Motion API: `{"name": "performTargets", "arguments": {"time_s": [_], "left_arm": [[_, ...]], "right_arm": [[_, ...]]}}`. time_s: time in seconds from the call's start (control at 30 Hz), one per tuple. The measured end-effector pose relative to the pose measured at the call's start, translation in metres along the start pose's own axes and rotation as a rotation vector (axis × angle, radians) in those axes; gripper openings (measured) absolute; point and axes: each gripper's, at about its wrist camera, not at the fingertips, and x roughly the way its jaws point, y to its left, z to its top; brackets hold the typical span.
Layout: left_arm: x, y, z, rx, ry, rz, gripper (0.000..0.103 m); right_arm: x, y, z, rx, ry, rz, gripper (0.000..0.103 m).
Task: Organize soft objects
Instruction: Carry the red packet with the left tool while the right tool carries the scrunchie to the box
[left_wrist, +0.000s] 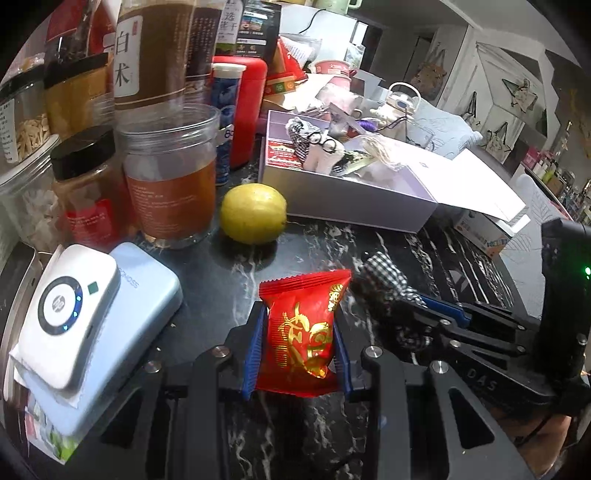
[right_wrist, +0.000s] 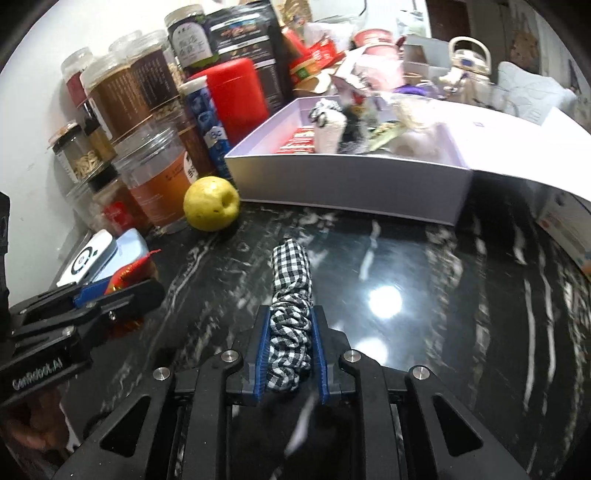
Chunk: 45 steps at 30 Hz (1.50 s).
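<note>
In the left wrist view, the left gripper (left_wrist: 300, 343) has its jaws closed tight on a red packet (left_wrist: 308, 325) printed in gold, its blue pads pressing both sides of the wrapper just above the dark marbled table (left_wrist: 229, 280). Just right of the packet lies a black-and-white checked cloth (left_wrist: 384, 277), and the right gripper (left_wrist: 439, 312) reaches in from the right edge onto it. Beyond the packet a yellow lemon (left_wrist: 254, 213) sits on the table, beside the near left corner of an open pale box (left_wrist: 354, 201) that holds a small stuffed toy with glasses (left_wrist: 327, 147) and other soft bits. At the left stand an open jar of amber liquid (left_wrist: 171, 177) and more jars behind it, with a white puck-like device (left_wrist: 62, 321) lying on a pale blue case (left_wrist: 122, 332) at the near left. In the right wrist view, the right gripper (right_wrist: 290, 350) has its jaws shut on the rolled checked cloth (right_wrist: 291, 280), which stretches away from the pads toward the box (right_wrist: 347, 181) across the table. The lemon (right_wrist: 211, 204) rests at the box's near left corner, next to the jars. At the left edge the left gripper (right_wrist: 92, 293) shows side-on with the red packet (right_wrist: 127, 275) between its pads, in front of the white device (right_wrist: 88, 258).
</note>
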Motion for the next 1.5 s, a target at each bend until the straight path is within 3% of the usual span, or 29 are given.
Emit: {"name": "performTargets", "arguments": {"time_s": [0.9,1.23,1.5], "left_arm": [[-0.062,-0.087,-0.029,0.168,-0.062,-0.107,0.033],[-0.082,-0.106,-0.016,0.217,-0.093,-0.140,0.033],[-0.077,-0.106,0.010,0.212,-0.121,-0.159,0.033]], "right_arm": [[-0.138,-0.017,-0.085,0.118,-0.209,-0.064,0.021],[-0.177,-0.014,-0.084,0.120,-0.293,-0.078,0.021],[-0.181,-0.017,-0.054,0.064,-0.322,-0.058,0.021]]}}
